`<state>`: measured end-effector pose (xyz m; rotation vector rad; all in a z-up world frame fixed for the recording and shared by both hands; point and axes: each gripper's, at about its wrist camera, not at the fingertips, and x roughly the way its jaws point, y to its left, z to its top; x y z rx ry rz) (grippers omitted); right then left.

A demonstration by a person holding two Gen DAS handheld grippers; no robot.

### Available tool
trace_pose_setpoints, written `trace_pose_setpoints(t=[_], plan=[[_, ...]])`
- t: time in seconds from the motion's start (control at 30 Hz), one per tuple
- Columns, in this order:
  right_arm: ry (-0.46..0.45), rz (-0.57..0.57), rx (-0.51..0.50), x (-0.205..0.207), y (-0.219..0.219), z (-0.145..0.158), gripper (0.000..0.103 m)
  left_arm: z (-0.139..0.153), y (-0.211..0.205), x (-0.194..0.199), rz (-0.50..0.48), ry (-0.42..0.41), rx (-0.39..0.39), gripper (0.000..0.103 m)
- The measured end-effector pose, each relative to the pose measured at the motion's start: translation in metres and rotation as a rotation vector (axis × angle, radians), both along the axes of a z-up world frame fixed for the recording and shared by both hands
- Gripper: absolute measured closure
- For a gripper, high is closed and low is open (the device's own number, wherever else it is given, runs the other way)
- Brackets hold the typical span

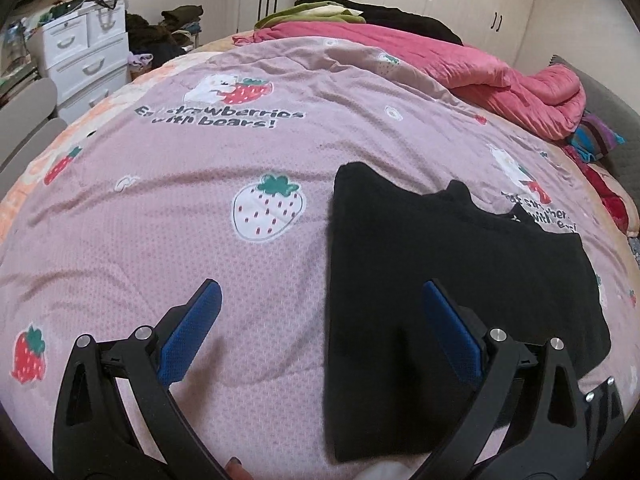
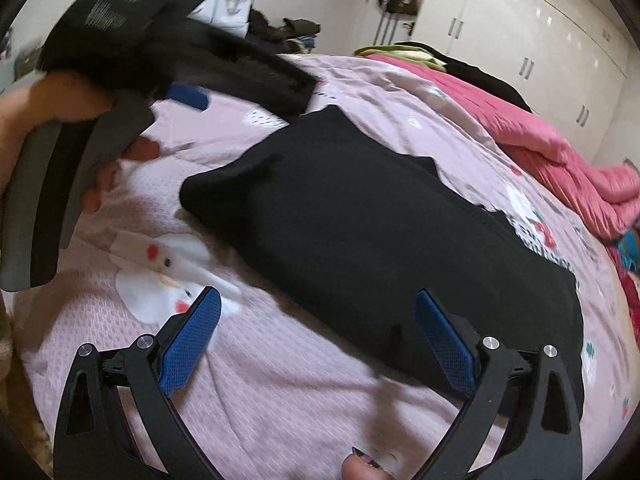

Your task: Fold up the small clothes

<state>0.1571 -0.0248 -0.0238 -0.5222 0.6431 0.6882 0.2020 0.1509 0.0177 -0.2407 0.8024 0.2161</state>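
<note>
Both the left gripper (image 1: 320,300) and right gripper (image 2: 318,308) are hovering spread and empty over the black garment (image 1: 448,276) lying part-folded on the pink bedspread (image 1: 200,160), evidently soft, light and limp, best pinched at a corner or hem.

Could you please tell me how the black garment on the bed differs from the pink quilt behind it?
The black garment is plain and dark; the pink quilt is bright. The garment lies flat with straight, folded-looking edges on the strawberry-print cover, while the quilt is bunched in a thick heap along the far side. The garment also looks thinner. Both are cloth resting on the bed, and neither is held by a claw.
</note>
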Motion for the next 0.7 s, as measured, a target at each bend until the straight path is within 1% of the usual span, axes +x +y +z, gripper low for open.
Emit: trace_pose_setpoints(t=[0.17, 0.37, 0.6, 0.7], plan=[[-0.019, 0.002, -0.048, 0.008, 0.023, -0.006, 0.006, -0.008, 0.006, 0.014, 0.010, 0.019, -0.028, 0.009], [-0.015, -0.011, -0.071, 0.021, 0.039, -0.009, 0.006, -0.012, 0.015, 0.032, 0.017, 0.040, -0.034, 0.009], [-0.034, -0.024, -0.122, 0.042, 0.054, -0.015, 0.006, -0.015, 0.027, 0.049, 0.015, 0.050, -0.077, 0.009], [-0.063, -0.027, -0.136, 0.048, 0.059, -0.015, 0.007, -0.017, 0.030, 0.055, 0.011, 0.054, -0.109, 0.009]])
